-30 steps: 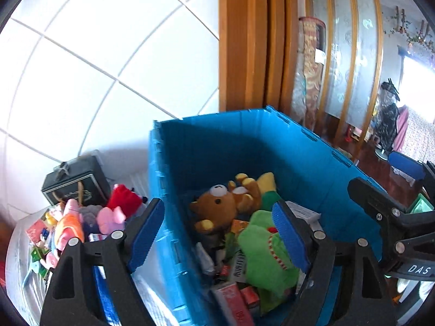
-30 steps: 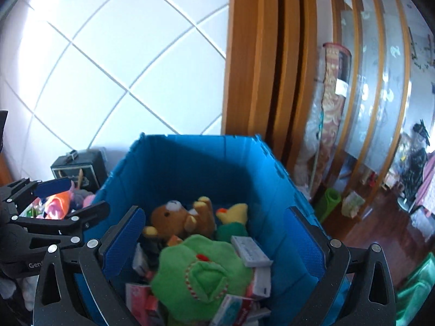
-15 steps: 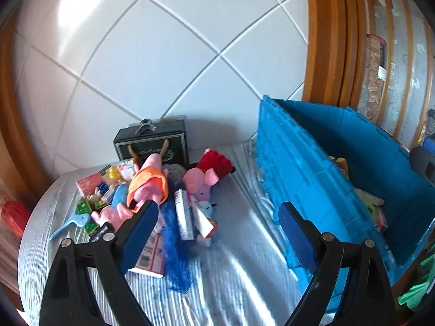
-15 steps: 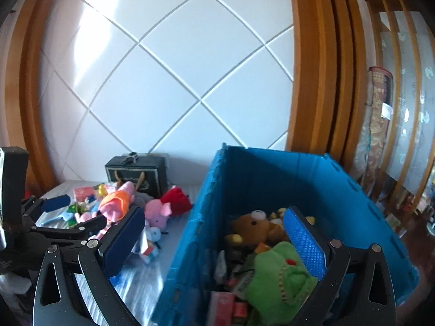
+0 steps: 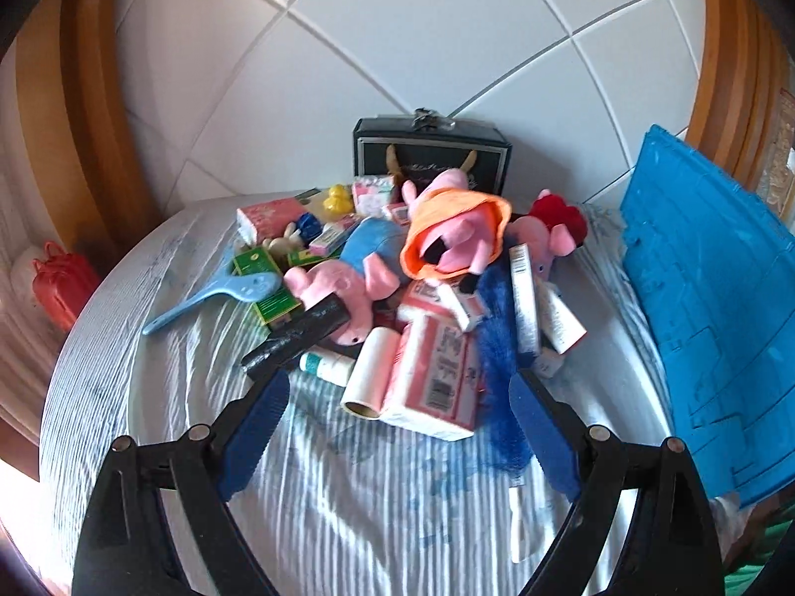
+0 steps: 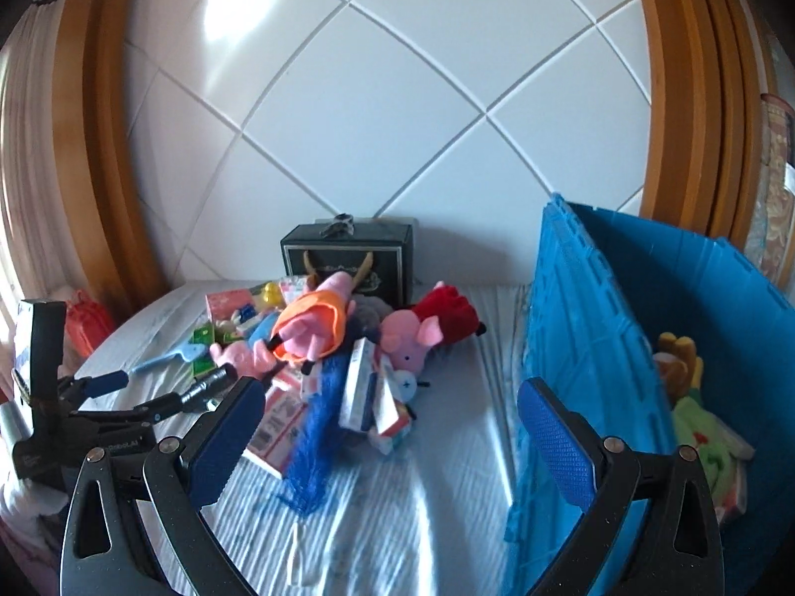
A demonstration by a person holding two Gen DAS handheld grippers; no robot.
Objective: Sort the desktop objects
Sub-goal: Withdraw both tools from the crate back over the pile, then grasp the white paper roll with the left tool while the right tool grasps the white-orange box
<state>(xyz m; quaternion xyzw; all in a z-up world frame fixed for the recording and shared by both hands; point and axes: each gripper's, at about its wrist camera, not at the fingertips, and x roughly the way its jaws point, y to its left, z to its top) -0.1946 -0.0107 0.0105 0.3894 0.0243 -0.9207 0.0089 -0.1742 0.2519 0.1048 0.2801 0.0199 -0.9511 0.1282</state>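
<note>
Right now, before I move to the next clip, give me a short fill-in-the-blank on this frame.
1. Both the left gripper and the right gripper are ____.
2. The crate is coloured ____.
3. The pig plush wears a dress coloured ____.
4. The black case stands against the tiled ____.

Missing words: open; blue; orange; wall

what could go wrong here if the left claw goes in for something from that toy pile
1. The open left claw faces a tight heap: the white paper roll lies against the pink-and-white packet, so closing on one may drag the other.
2. The blue fringed duster drapes through the pile and could snag the pads.
3. The pig plush in the orange dress sits on top and may tumble if lower items shift.
</note>
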